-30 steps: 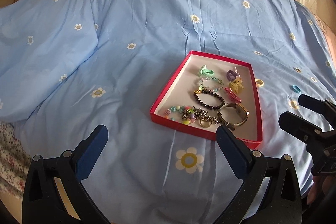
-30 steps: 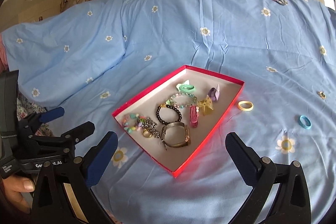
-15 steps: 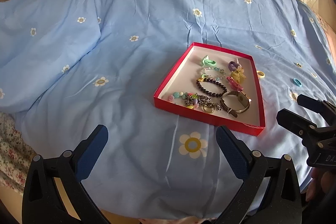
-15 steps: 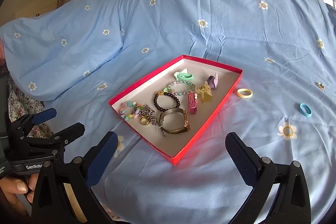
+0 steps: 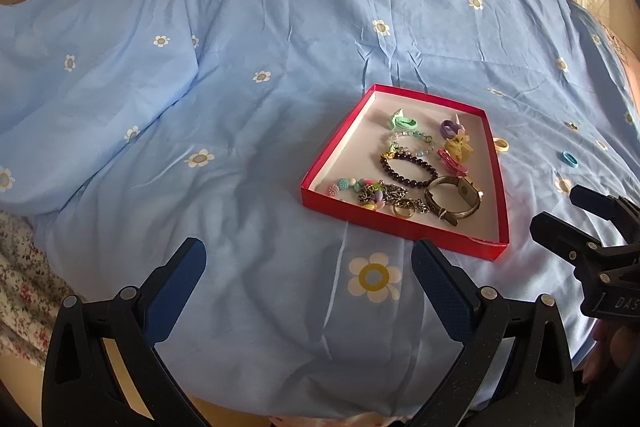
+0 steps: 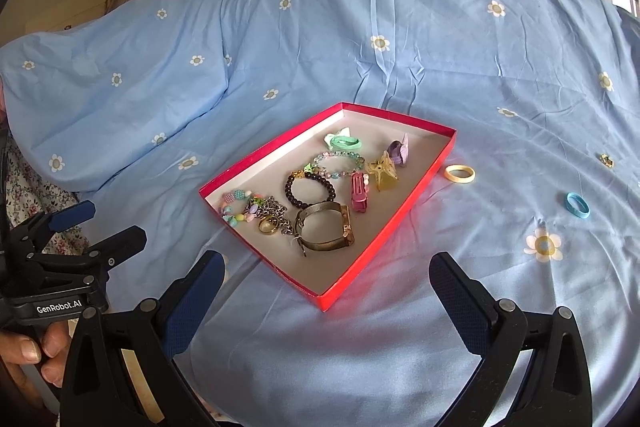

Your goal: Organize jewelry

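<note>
Cardboard red tray (image 6: 384, 239) rectangular; beaded bracelet (image 6: 310, 189), metal watch (image 6: 324, 233) inside.

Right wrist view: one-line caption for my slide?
Open right gripper faces red tray of jewelry on blue bedspread.

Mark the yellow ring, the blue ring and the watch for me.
yellow ring (image 6: 460, 173): right wrist view, on its near band, lying on the sheet beside the tray.
blue ring (image 6: 577, 205): right wrist view, on its band.
watch (image 6: 347, 227): right wrist view, on its case.

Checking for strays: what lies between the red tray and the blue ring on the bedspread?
In the right wrist view, a cream ring lies beside the tray, then bare bedspread until the blue ring.
</note>
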